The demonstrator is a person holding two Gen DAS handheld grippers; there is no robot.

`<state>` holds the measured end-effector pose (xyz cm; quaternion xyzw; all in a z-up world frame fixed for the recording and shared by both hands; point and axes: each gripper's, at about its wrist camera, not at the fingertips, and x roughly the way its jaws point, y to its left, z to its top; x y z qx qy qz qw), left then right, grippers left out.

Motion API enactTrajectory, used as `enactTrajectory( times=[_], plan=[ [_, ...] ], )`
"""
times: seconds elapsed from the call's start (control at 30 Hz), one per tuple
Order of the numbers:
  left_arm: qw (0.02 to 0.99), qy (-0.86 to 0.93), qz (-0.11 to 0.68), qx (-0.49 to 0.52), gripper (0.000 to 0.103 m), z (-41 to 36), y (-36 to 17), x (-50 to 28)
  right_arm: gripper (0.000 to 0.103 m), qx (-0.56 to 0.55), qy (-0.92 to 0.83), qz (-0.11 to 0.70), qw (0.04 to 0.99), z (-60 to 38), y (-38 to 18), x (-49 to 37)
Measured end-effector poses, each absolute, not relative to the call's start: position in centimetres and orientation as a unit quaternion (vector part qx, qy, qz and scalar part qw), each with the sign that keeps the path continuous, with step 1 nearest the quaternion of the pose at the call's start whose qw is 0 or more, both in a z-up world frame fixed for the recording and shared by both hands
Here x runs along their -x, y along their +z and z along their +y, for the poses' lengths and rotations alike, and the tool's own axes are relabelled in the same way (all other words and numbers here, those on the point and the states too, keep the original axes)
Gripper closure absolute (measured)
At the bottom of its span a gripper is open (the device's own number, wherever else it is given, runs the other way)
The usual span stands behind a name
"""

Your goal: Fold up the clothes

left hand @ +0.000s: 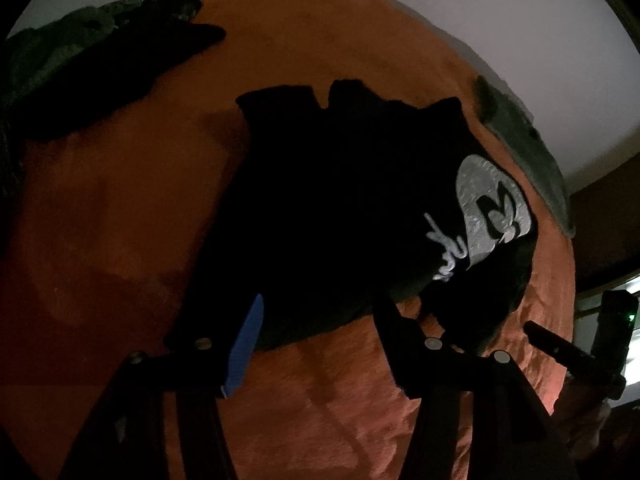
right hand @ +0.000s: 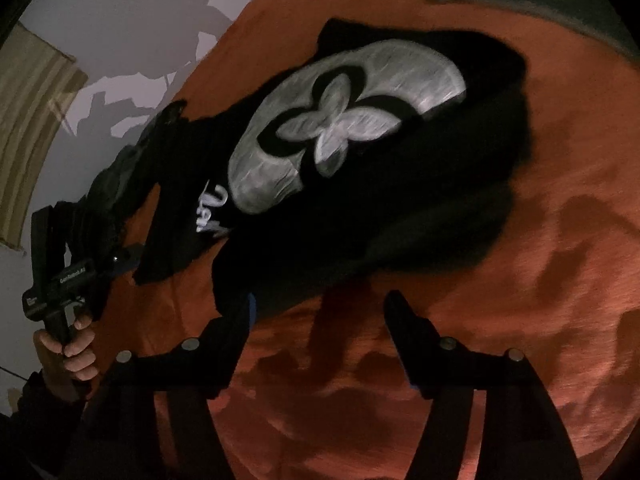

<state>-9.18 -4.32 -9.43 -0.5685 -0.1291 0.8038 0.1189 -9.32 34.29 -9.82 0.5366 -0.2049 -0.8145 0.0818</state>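
1. The black T-shirt (left hand: 336, 200) lies on an orange bedspread (left hand: 120, 220), bunched rather than spread flat. In the left wrist view it fills the centre, and its silver-grey print (left hand: 492, 208) sits at 3 o'clock. In the right wrist view the print faces up at 12 o'clock.
2. Left gripper (left hand: 320, 316): its fingers are spread apart and hold nothing. Its blue-padded finger (left hand: 246, 348) sits at the shirt's near hem. Whether it touches the cloth cannot be told.
3. Right gripper (right hand: 320, 312): its fingers are likewise parted and empty, poised just short of the near edge of the shirt.
4. Other dark green garments (left hand: 80, 72) lie at 10 o'clock in the left wrist view. A further grey-green one (left hand: 532, 152) lies at 2 o'clock. Both are clear of the shirt.
5. Handling, as judged: the fabric is light, soft and limp. It will sag and crease and offers no stiffness. Thin edges may slip from a shallow pinch.
6. Hold points, as judged: the hem or shoulder seams, where doubled cloth gives the fingers more to bite on. The printed area is best avoided.
7. Fold stage cannot be settled. The heap fits both a partly gathered and an unsorted shirt.
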Motion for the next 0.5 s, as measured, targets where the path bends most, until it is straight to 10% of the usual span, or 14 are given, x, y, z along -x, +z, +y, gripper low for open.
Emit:
enactTrajectory(
  times=[0.27, 0.37, 0.47, 0.5],
  plan=[
    [0.057, 0.825, -0.116, 0.55, 0.04, -3.7, -11.9, 10.8, 0.038, -0.558, -0.802, -0.201, 0.073, 29.2, -12.9, 11.4],
    [0.063, 0.822, -0.144, 0.548, 0.041, -3.3, -12.7, 10.6, 0.096, -0.546, -0.815, -0.19, 0.049, 29.0, -13.1, 11.7],
    [0.054, 0.836, -0.12, 0.532, 0.092, -2.7, -12.0, 9.8, 0.099, -0.532, -0.829, -0.171, 0.027, 29.3, -12.7, 11.6],
    [0.053, 0.841, -0.116, 0.526, 0.094, -2.6, -11.4, 9.5, 0.099, -0.527, -0.832, -0.171, 0.022, 29.7, -12.3, 11.3]
  ],
)
